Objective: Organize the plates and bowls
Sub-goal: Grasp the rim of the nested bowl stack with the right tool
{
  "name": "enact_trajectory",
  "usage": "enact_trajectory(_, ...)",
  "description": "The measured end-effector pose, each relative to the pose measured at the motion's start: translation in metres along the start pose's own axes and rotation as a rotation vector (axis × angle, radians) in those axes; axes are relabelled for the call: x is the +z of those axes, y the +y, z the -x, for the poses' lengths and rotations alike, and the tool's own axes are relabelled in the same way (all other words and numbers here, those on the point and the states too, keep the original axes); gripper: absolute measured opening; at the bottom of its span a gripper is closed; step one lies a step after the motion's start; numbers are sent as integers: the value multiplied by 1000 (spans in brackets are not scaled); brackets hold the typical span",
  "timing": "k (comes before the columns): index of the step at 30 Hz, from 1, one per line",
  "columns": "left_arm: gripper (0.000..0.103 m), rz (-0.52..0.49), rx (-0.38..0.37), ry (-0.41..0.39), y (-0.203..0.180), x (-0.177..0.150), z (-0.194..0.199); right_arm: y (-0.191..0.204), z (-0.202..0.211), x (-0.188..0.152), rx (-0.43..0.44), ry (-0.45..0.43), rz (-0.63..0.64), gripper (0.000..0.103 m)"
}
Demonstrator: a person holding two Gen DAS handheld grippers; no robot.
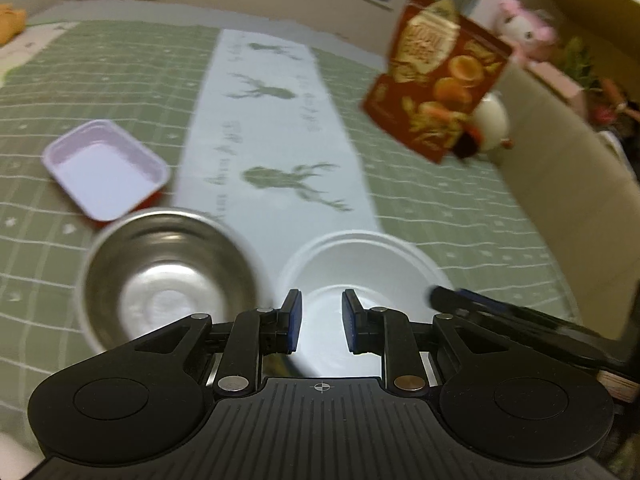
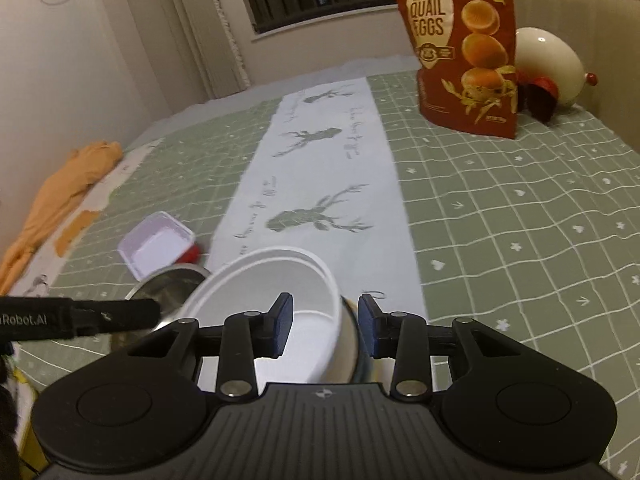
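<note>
Right gripper (image 2: 325,326) is clamped on the near wall of the white bowl (image 2: 276,280): one pad inside, one outside on the rim. The bowl sits tilted at 12 o'clock from that gripper, on the white deer-print runner (image 2: 320,168).

Left gripper (image 1: 320,322) hangs over the white bowl's near edge, pads a narrow gap apart with nothing visibly pinched; can't tell if it grips anything.

Steel bowl (image 1: 168,276) is at 10 o'clock of the left gripper, just beside the white bowl. White tray (image 1: 104,168) lies further out at 10 o'clock. Quail egg bag (image 2: 464,48) stands at 1 o'clock, well apart.
</note>
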State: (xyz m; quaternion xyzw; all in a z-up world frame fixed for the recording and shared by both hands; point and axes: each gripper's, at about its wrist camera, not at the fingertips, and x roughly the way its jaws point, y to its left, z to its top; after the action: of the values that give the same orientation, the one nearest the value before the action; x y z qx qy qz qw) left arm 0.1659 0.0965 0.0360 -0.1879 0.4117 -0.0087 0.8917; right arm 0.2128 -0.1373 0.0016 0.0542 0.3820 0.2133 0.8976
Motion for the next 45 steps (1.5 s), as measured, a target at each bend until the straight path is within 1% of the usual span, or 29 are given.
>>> enact_trajectory(2, 24, 21, 13, 13, 7, 0, -4, -3, -4, -2, -1, 19, -9, 36)
enact_trajectory(4, 24, 34, 6, 31, 11, -1, -7, -5, -7, -5, -6, 33, -11, 36)
enact_trajectory(8, 24, 31, -14, 70, 13, -4, -17, -6, -11, -8, -10, 48, -3, 39)
enact_trajectory(9, 24, 31, -13, 77, 14, -6, -19, -6, -12, -9, -13, 49, 0, 41)
enact_trajectory(12, 24, 30, 3, 91, 18, -9, -25, -10, -16, -11, -29, 55, 1, 41)
enact_trajectory(14, 28, 37, 2, 89, 23, -11, -26, -16, -20, -13, -49, 60, -8, 42)
enact_trajectory(15, 29, 39, -12, 86, 25, -11, -26, -18, -22, -14, -58, 62, -12, 43)
enact_trajectory(17, 29, 43, -79, 89, 29, -9, -27, -24, -25, -15, -65, 64, -25, 45)
enact_trajectory(19, 29, 96, -187, 136, 38, -8, -34, -29, -29, -15, -78, 64, -28, 45)
enact_trajectory(20, 29, 124, -210, 155, 43, -7, -37, -30, -30, -15, -76, 64, -30, 46)
enact_trajectory(21, 29, 131, -202, 158, 46, -7, -38, -32, -32, -15, -70, 65, -34, 46)
enact_trajectory(23, 36, 84, -128, 135, 44, -7, -37, -35, -32, -15, -51, 66, -47, 49)
enact_trajectory(24, 38, 56, -89, 129, 41, -6, -37, -37, -32, -16, -27, 71, -59, 52)
enact_trajectory(27, 38, 17, -56, 144, 35, -4, -41, -42, -36, -20, 62, 103, -115, 55)
enact_trajectory(29, 41, 7, -34, 171, 33, -2, -49, -43, -43, -25, 100, 134, -141, 55)
enact_trajectory(31, 46, -10, -4, 199, 31, 0, -59, -41, -50, -30, 114, 152, -147, 57)
enact_trajectory(33, 45, -17, 8, 225, 29, 0, -67, -40, -57, -34, 131, 171, -156, 58)
enact_trajectory(35, 45, -27, 3, 251, 25, -1, -75, -38, -64, -38, 155, 196, -165, 58)
enact_trajectory(37, 46, -33, 9, 261, 22, -2, -81, -38, -71, -42, 188, 229, -184, 61)
enact_trajectory(38, 46, -31, 8, 265, 22, -2, -83, -39, -74, -43, 197, 241, -191, 61)
enact_trajectory(41, 52, -28, 3, 277, 17, 1, -85, -43, -79, -45, 218, 257, -202, 61)
enact_trajectory(44, 59, -57, 27, 290, 5, 2, -88, -51, -79, -44, 221, 251, -208, 61)
enact_trajectory(45, 63, -72, 35, 293, 1, 2, -89, -53, -79, -43, 221, 247, -212, 61)
